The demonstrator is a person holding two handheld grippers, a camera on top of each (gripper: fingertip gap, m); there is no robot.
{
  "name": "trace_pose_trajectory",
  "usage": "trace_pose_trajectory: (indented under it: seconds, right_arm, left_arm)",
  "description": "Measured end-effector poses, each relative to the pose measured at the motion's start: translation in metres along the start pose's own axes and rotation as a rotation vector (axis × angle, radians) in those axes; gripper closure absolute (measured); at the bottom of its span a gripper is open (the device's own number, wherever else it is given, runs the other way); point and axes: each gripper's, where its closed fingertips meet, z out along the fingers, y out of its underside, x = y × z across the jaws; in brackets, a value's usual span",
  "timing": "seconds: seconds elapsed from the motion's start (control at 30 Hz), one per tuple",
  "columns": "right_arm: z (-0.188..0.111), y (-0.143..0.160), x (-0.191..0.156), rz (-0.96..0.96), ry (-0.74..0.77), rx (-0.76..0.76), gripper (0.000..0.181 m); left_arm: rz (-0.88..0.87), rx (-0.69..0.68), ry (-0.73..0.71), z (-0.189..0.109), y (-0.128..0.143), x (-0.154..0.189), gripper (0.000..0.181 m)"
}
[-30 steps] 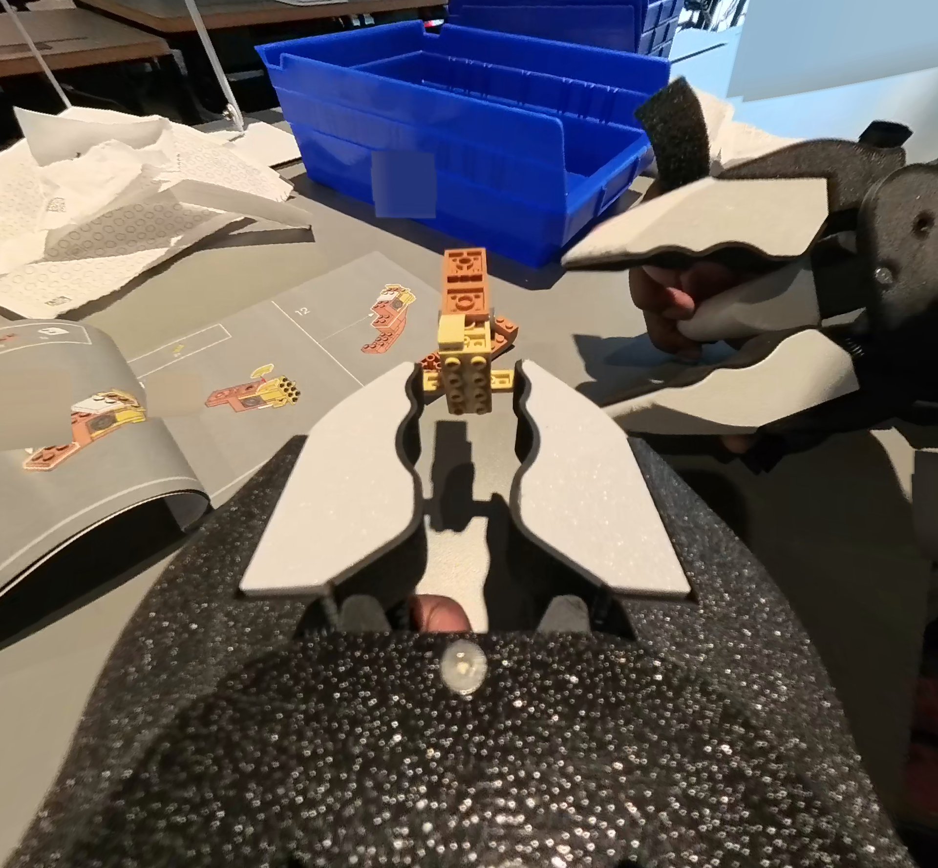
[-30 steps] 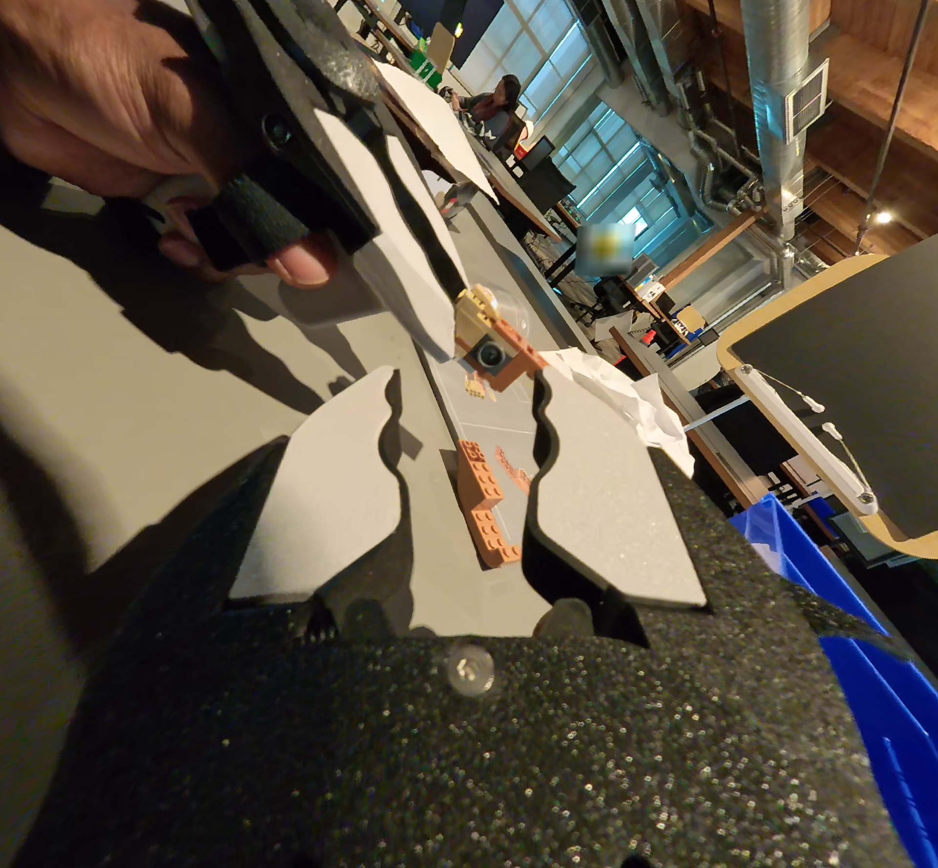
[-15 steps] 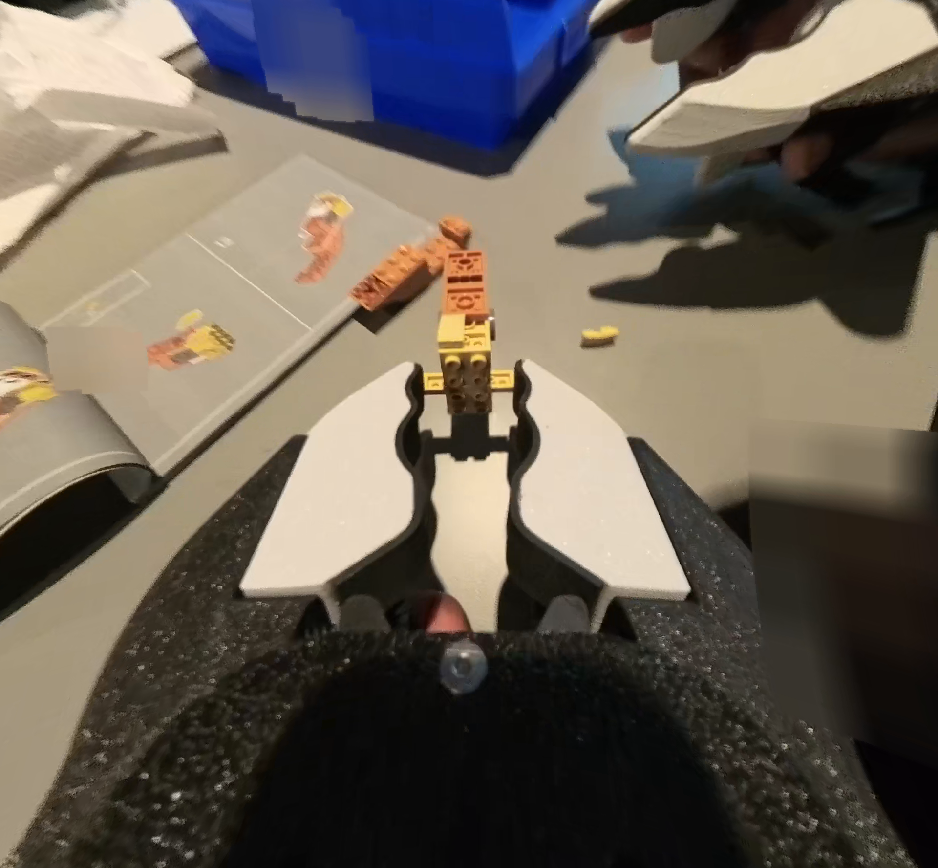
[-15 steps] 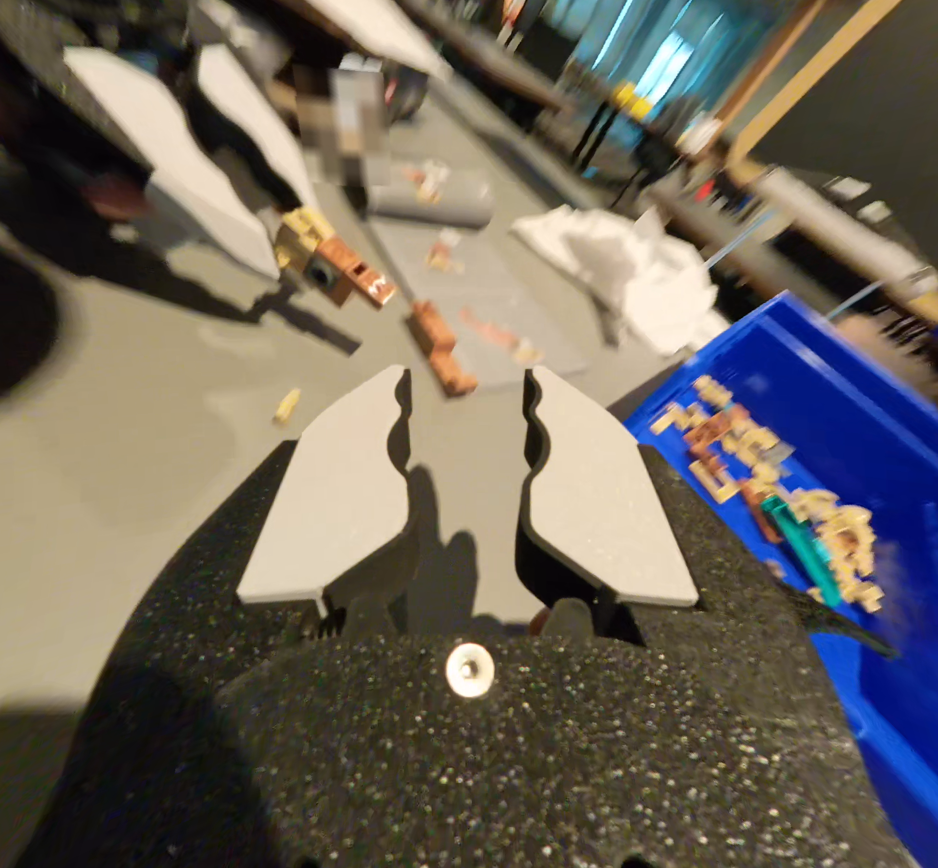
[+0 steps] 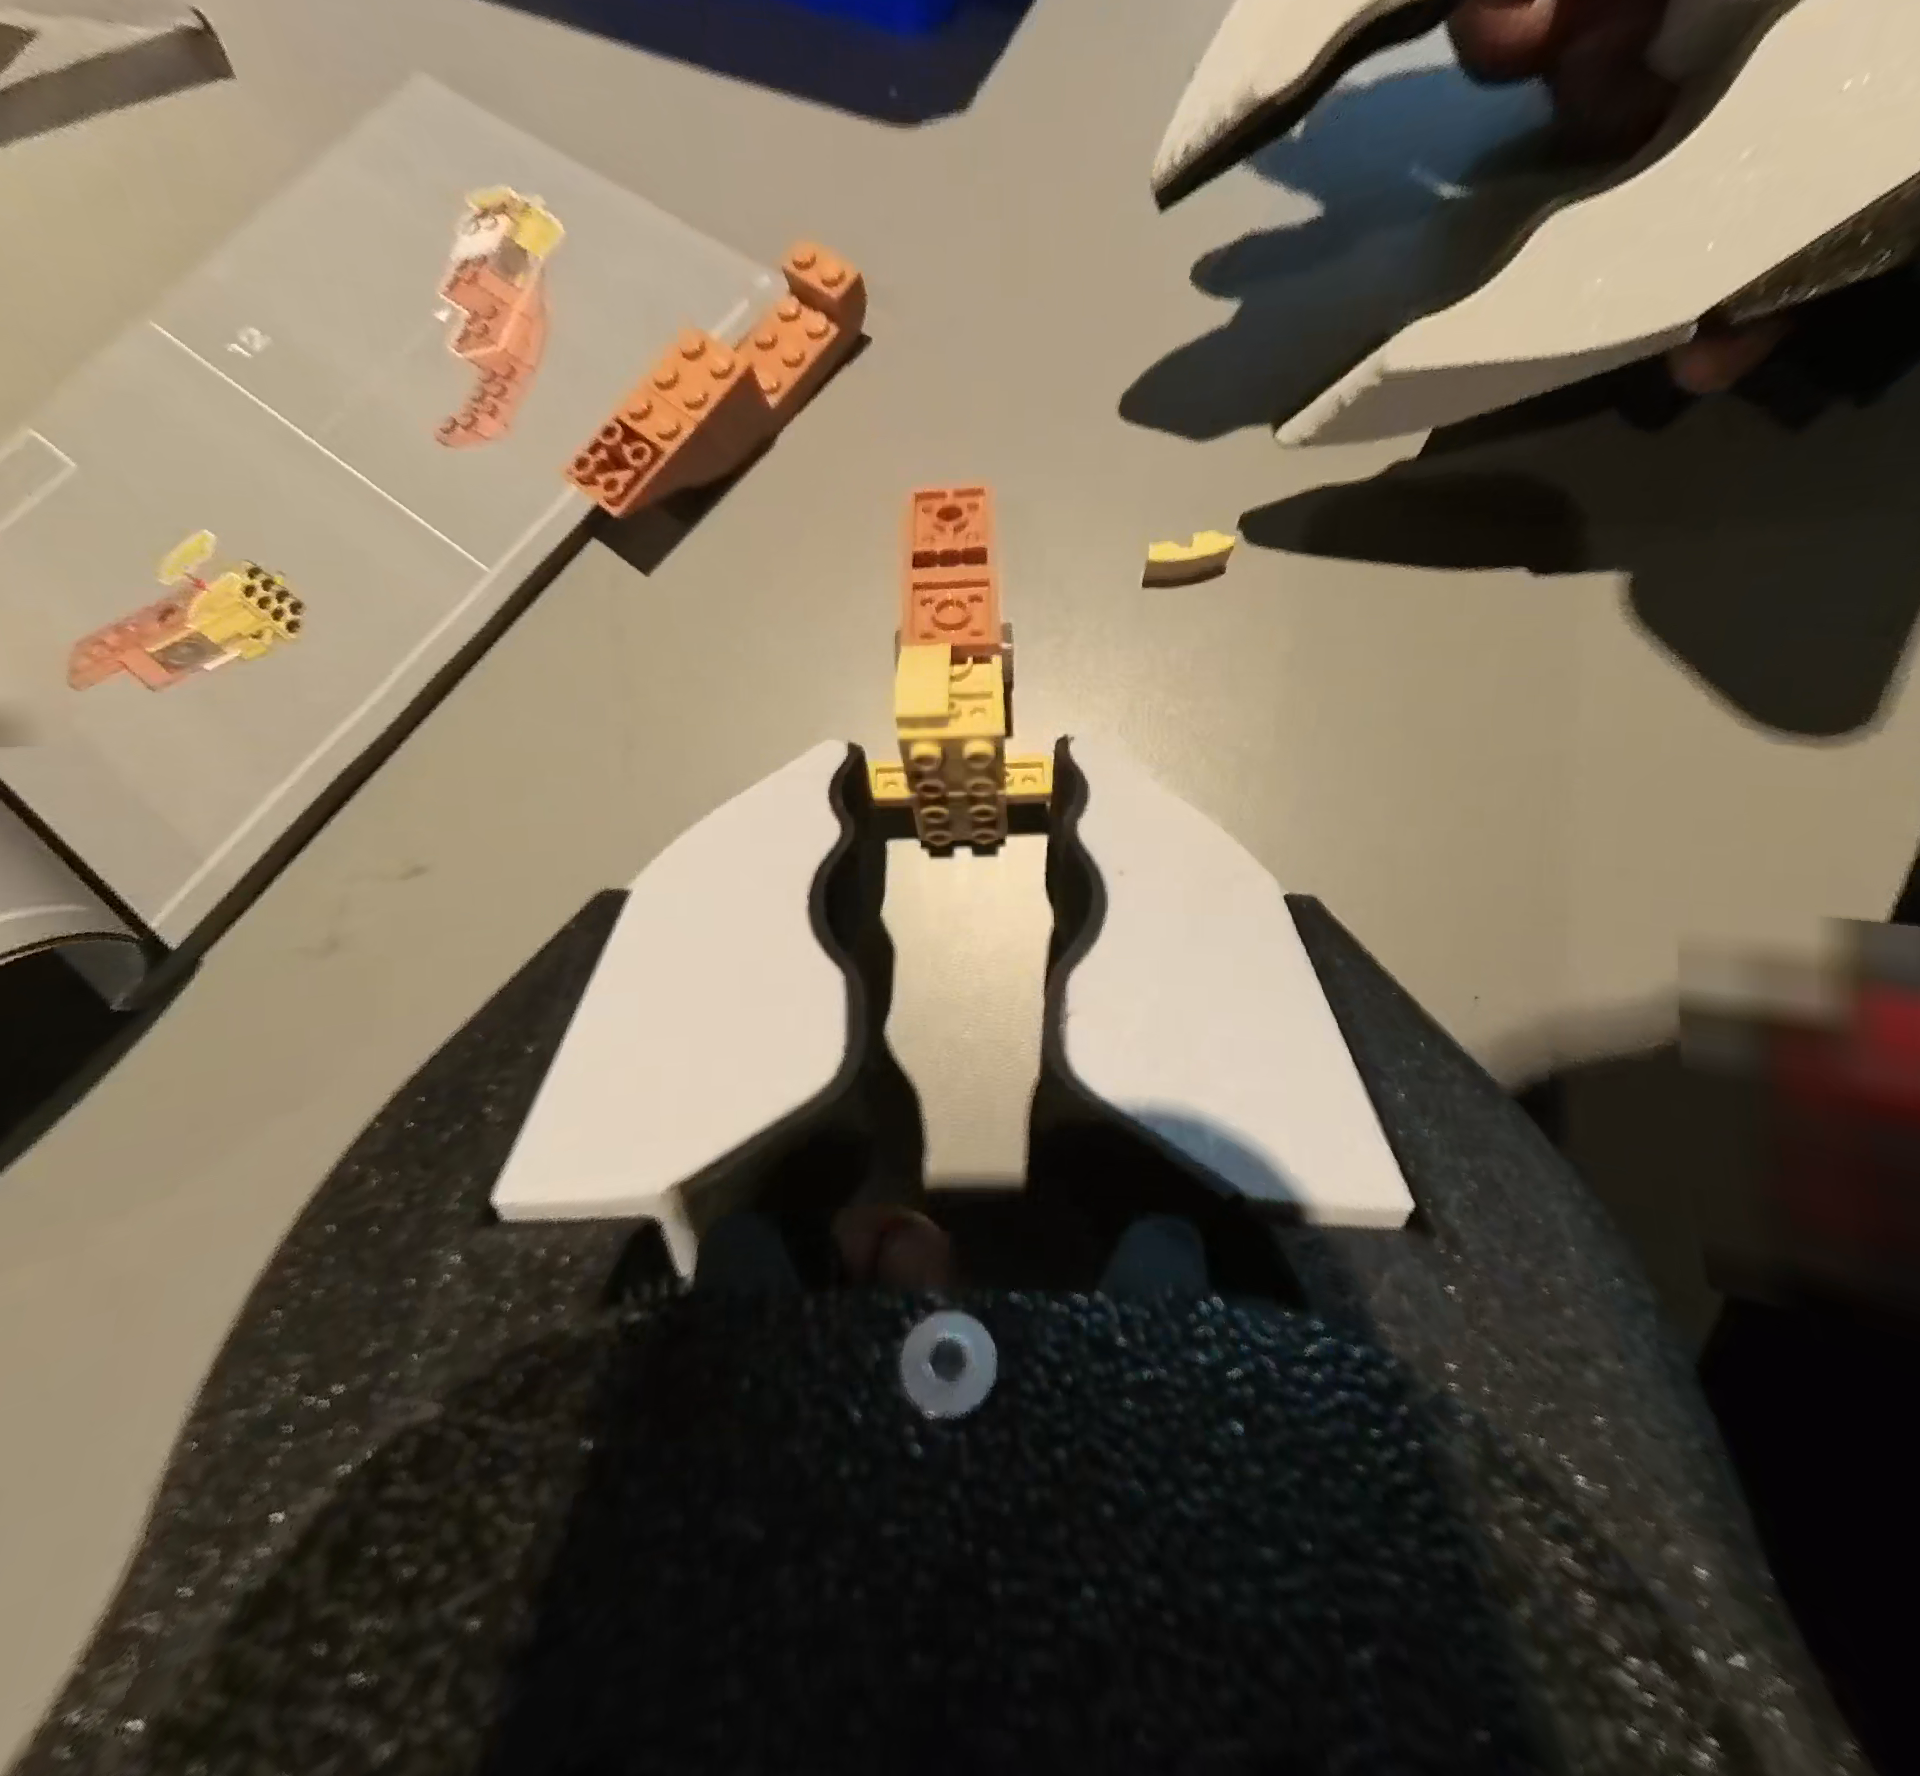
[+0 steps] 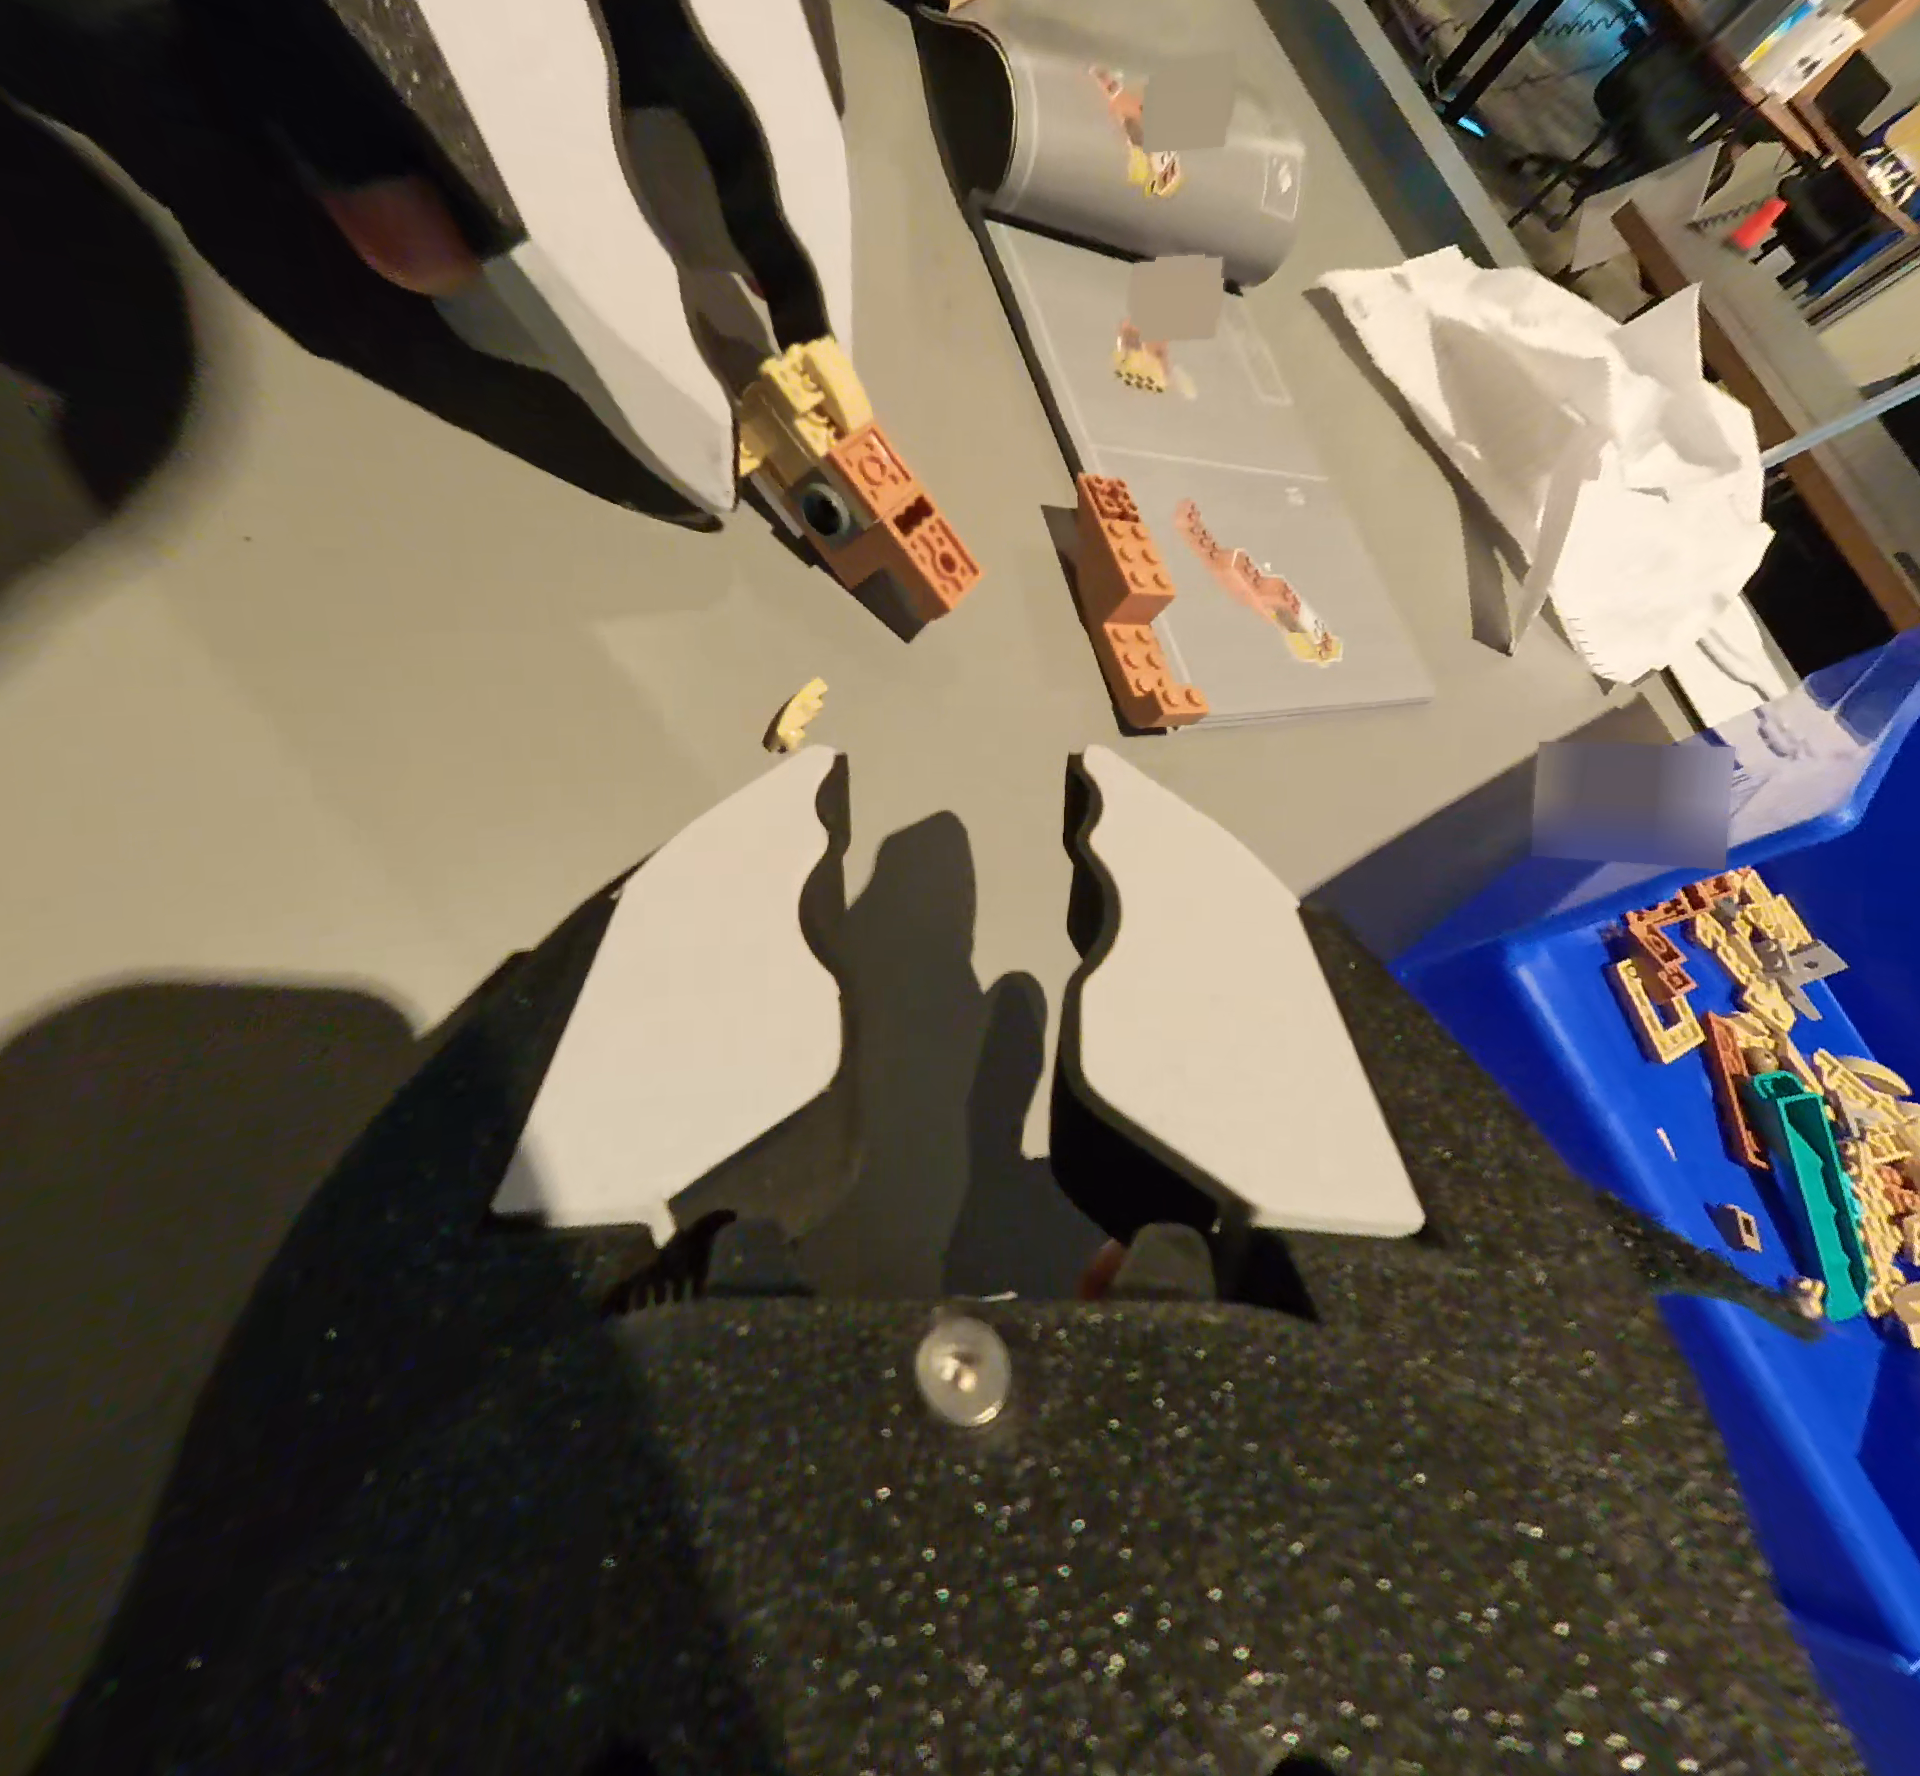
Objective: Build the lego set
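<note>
**Entry: left tool gripping sub-assembly, right tool drawing back empty**

Left tool: clamping the tan-and-orange sub-assembly by its tan end, holding it just above the bench. A moment ago it was raised against the blue bin; now it is tilting down toward the bench.

Right tool: jaws parted, carrying nothing. A second ago it was up close to the sub-assembly; now it is hanging apart from it, over bare bench.

Small tan curved piece: lying loose on the bench just right of the sub-assembly, near the right tool's tips. Probably the next part wanted, or one that dropped.

Orange stepped block: resting left of the sub-assembly, on the edge of the open instruction booklet.

Blue bin: standing beyond the sub-assembly, holding the remaining loose pieces.

Crumpled white bags: lying past the booklet.

Judgement: a fitting attempt appears finished or broken off; the build is partway.
</note>
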Motion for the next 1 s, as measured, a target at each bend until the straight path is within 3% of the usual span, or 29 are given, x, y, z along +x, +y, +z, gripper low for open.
trace_pose_trajectory:
  seconds: [1.0]
  right_arm:
    - [-0.0015, 0.0023, 0.0001, -0.018, 0.009, 0.004, 0.142]
  left_arm:
    - [-0.002, -0.007, -0.017, -0.0010, 0.0012, -0.0011, 0.144]
